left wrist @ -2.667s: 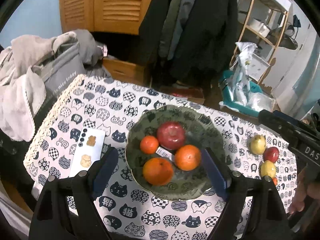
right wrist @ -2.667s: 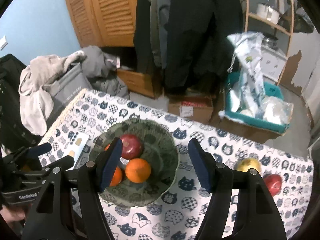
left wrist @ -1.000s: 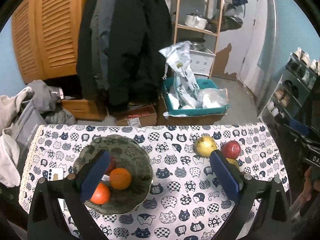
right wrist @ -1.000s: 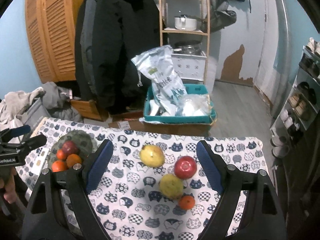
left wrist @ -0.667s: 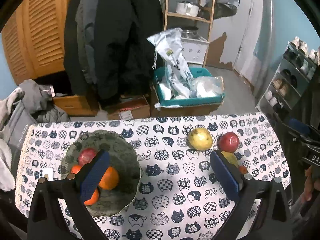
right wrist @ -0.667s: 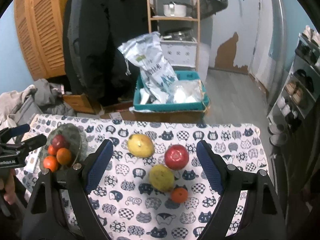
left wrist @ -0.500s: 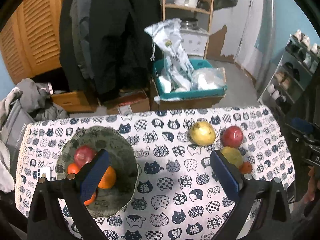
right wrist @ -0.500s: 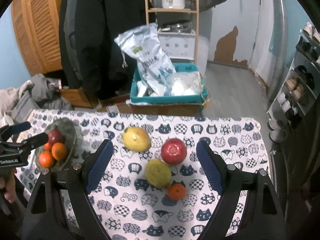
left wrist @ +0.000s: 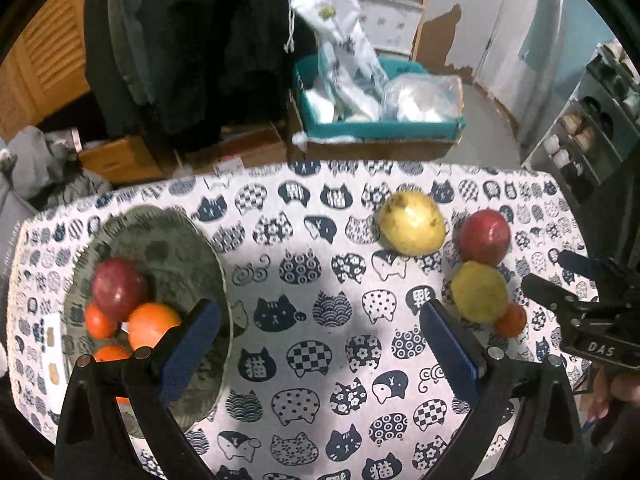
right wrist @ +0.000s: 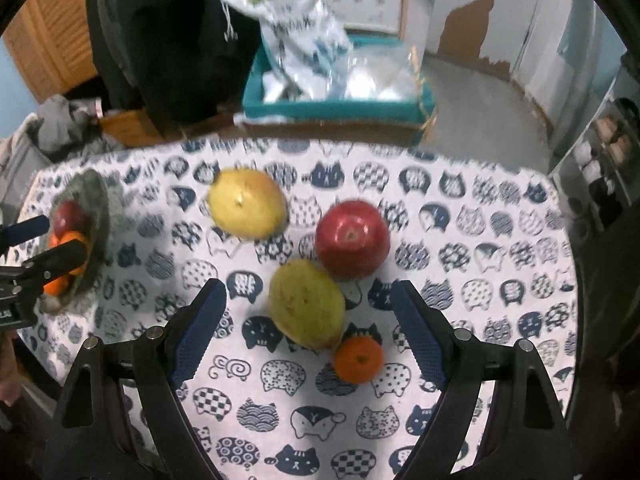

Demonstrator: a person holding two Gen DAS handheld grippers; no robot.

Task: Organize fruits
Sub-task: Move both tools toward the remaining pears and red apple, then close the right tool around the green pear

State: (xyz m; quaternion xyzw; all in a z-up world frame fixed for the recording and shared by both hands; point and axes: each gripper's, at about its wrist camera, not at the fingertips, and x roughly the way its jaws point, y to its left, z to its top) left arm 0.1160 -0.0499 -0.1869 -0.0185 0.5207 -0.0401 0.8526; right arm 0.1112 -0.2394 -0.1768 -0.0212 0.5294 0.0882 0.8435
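Cat-print tablecloth [left wrist: 320,320] (teal crate [left wrist: 380,128] behind)

Beyond the cat-print cloth [left wrist: 320,320] stand a teal box [left wrist: 380,128] of plastic bags, dark hanging coats [left wrist: 180,40] and a louvred wooden door [left wrist: 44,60].

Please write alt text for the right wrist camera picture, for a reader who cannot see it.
The open right gripper hovers over a cat-print tablecloth above four loose fruits: two yellow-green pears, a red apple and a small orange. At far left, the left gripper is by a green bowl of fruit.
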